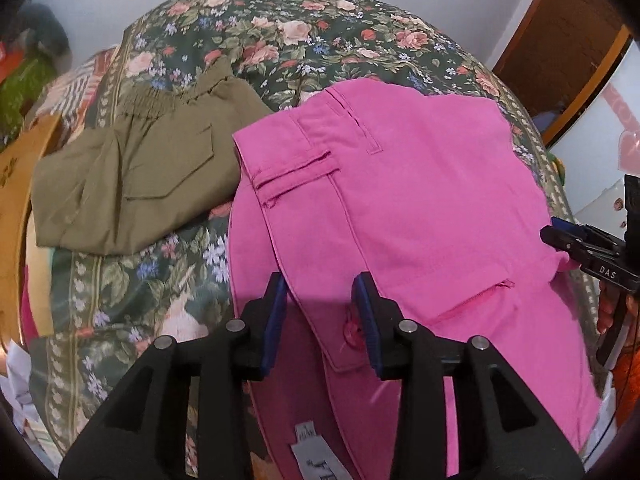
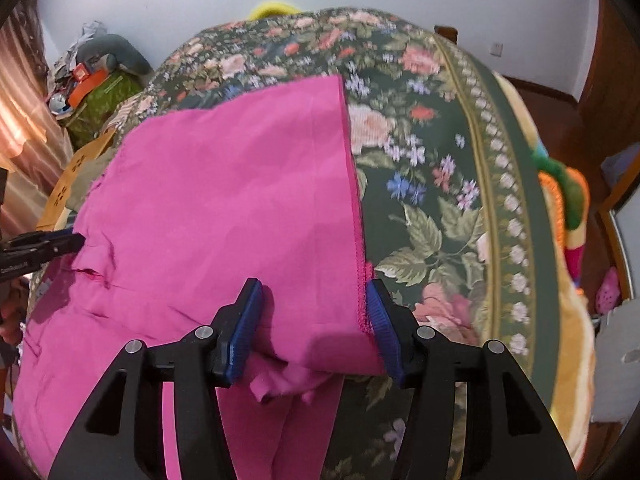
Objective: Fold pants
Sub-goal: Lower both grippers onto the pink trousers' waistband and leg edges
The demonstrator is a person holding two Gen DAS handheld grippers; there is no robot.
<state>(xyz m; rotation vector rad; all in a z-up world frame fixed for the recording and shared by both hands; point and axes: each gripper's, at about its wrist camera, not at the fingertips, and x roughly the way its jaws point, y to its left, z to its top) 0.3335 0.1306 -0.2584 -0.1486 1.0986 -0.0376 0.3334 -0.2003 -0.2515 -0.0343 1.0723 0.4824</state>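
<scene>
1. Left wrist view only: olive pants (image 1: pixel 132 184), folded, elastic waistband up, lying on the floral bedspread (image 1: pixel 280 36) just left of the pink pants (image 1: pixel 420 200). A white label (image 1: pixel 316 456) shows at the pink cloth's near edge. Back pocket seams and a belt loop visible on the pink pants.
2. Right wrist view only: the pink pants' (image 2: pixel 224 200) right folded edge with pink overlock stitching, bare bedspread (image 2: pixel 432 216) beyond it, and a striped blanket (image 2: pixel 568 216) off the bed's right side.
3. Pink pants lie spread on the bed, partly folded over, a bunched layer hanging at the near edge.
4. Left tool (image 1: pixel 324 320): angled steeply down over the pink cloth, pads parted, a flap of pink fabric between them; pads not pressing it.
5. Right tool (image 2: pixel 316 320): also angled steeply down, pads parted wide astride the stitched edge, cloth loose between, no grip.
6. Each view catches the other tool's tip at its frame edge, beside the pink cloth.
</scene>
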